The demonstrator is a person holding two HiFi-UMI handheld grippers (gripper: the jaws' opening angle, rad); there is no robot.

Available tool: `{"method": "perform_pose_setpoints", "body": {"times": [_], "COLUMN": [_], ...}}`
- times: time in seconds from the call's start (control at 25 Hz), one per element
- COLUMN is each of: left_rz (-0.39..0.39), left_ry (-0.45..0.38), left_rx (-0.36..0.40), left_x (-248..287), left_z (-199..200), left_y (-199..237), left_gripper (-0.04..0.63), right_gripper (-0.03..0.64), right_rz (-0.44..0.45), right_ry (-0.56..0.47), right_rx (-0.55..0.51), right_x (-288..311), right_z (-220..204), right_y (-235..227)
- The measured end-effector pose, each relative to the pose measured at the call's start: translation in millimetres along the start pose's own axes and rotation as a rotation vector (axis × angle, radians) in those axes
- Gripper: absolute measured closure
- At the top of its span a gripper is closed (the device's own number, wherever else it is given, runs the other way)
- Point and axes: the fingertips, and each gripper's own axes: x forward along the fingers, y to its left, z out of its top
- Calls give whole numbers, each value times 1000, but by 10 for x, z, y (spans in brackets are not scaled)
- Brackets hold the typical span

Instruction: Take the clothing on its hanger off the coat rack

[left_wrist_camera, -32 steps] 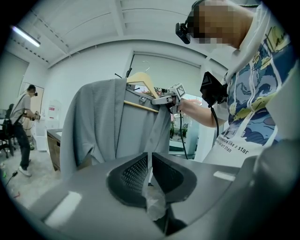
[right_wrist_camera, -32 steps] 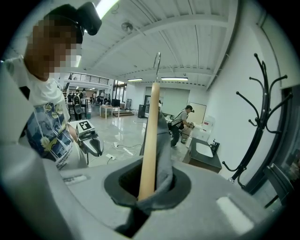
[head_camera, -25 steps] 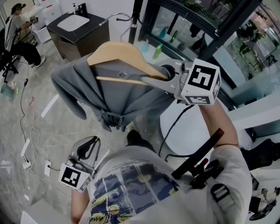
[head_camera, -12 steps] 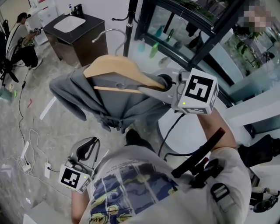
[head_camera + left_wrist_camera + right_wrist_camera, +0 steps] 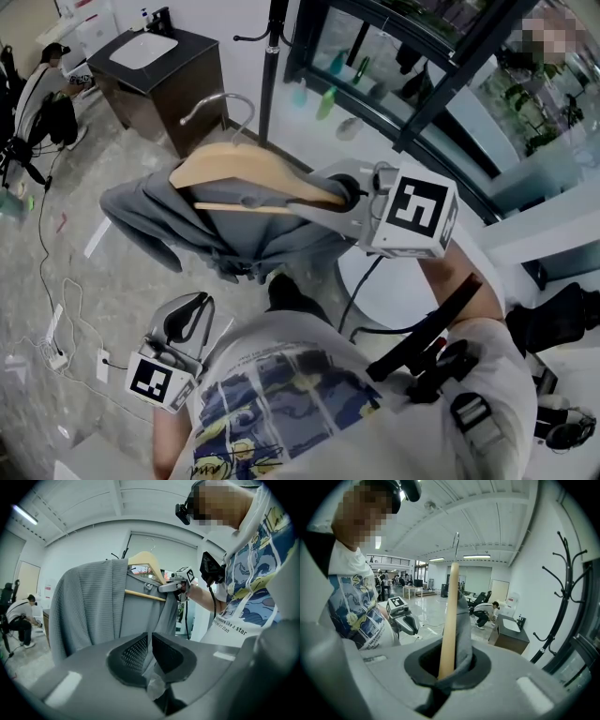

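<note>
You are gripping one wooden hanger (image 5: 246, 167), carrying one grey garment (image 5: 150, 214), in the right tongs (image 5: 330, 192). The left tongs (image 5: 184, 319) are hanging below them, clenched, empty. One coat rack (image 5: 273, 58) is standing beyond.

**A:** Where did the head view look from?

**B:** From above the person's (image 5: 309, 403) shoulders, steeply down at the floor (image 5: 37, 272), with the wooden hanger (image 5: 253, 171) close below.

**A:** And the other two?

**B:** The left hand-held gripper (image 5: 190, 314) carried its camera low, facing up at the hanger from farther off. The right hand-held gripper (image 5: 450, 663) carried its own right against the hanger, looking along it. All three shared the hanger, and the head and right gripper views also shared the coat rack (image 5: 272, 56).
</note>
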Motion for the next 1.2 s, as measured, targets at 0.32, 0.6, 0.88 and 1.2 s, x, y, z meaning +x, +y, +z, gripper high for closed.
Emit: {"method": "perform_pose_setpoints", "body": {"times": [0.32,0.6,0.88,1.2], "left_rz": [-1,-8,-19,-33], "left_ry": [3,10,16,24], "left_rx": [0,-8,-7,-7], "left_x": [45,62,118,147], "left_z": [3,-8,20,37], "left_y": [-46,-43,-20,-28], "left_gripper": [561,561,561,561], "right_gripper": [611,611,611,611], "right_rz": [24,27,29,28], "right_ry": [-13,5,19,21], "right_rx": [2,10,10,21], "right_x": [-18,-5,0,-13], "right_z": [-51,-105,-137,-155], "right_y": [98,146,145,169]}}
